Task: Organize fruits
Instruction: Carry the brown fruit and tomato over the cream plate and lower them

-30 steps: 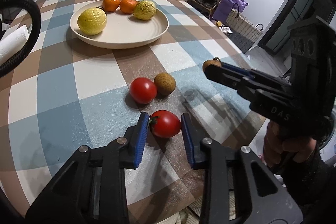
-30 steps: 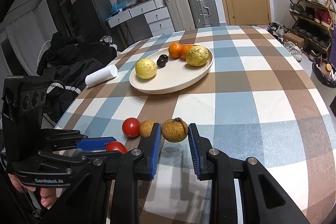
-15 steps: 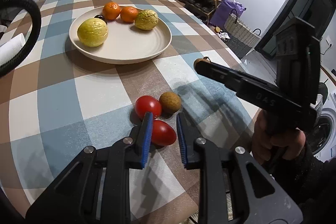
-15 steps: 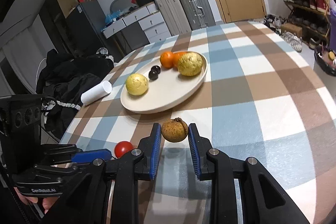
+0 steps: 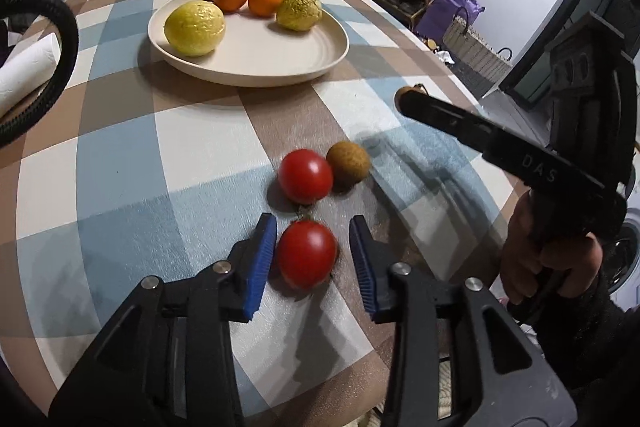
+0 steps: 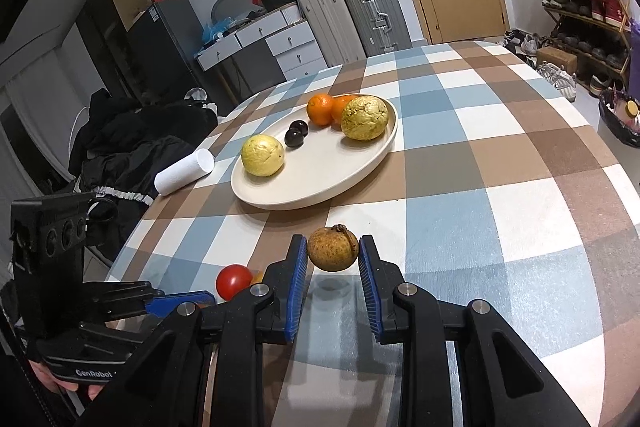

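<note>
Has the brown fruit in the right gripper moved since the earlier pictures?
Yes. The brown fruit, clamped in the right gripper, was low beside the tomato; now it is lifted off the tablecloth, closer to the plate.

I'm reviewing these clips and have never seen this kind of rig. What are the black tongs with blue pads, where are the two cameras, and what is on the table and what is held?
There is no robot here: a person holds a hand-operated gripper in each hand, and each carries a fisheye camera looking forward along its two blue-padded fingers.

In the left wrist view, the left gripper is open around a red tomato resting on the checked tablecloth, with the right pad clear of it. Just beyond lie a second tomato and a small brown fruit. The other tool crossing that view is the right gripper.

In the right wrist view, the right gripper is shut on a brown round fruit, lifted above the cloth.

The beige plate holds two yellow fruits, two oranges and two small dark fruits. A white paper roll lies beside it.
</note>
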